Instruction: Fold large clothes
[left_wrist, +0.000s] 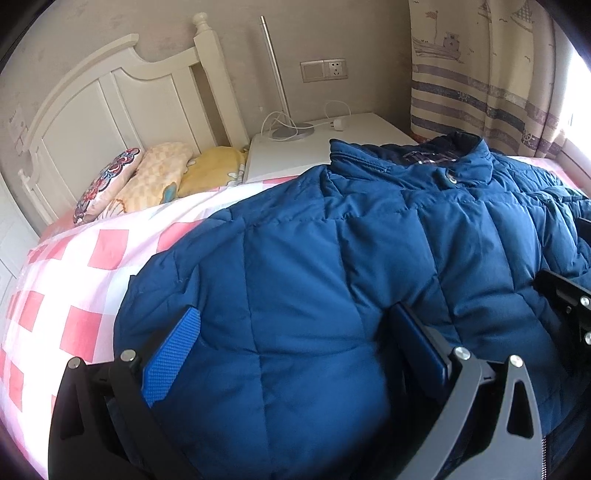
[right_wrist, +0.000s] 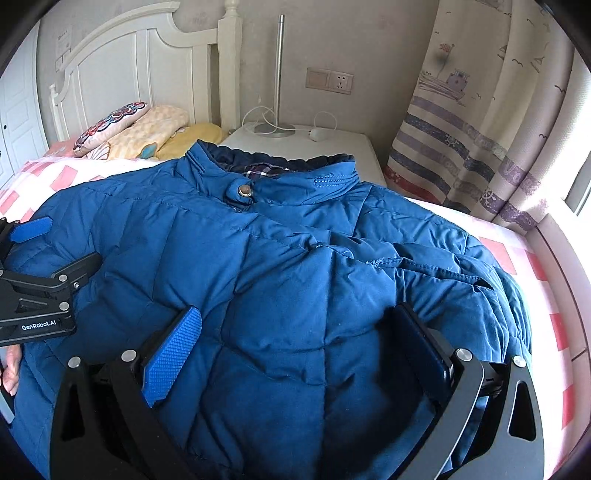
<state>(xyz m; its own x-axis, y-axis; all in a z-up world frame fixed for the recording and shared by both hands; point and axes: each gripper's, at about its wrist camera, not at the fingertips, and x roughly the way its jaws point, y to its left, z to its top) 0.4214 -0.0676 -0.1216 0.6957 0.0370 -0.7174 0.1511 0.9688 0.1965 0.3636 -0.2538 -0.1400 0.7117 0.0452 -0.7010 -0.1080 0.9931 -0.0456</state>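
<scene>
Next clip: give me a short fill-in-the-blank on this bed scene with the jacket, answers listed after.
1. The blue puffer jacket lies on a pink-and-white ____ bedsheet.
2. The right gripper has its jaws ____ over the jacket.
3. The lamp stands on the white ____ beside the bed.
4. The jacket's collar is closed with a metal ____.

Answers: checked; open; nightstand; snap button
</scene>
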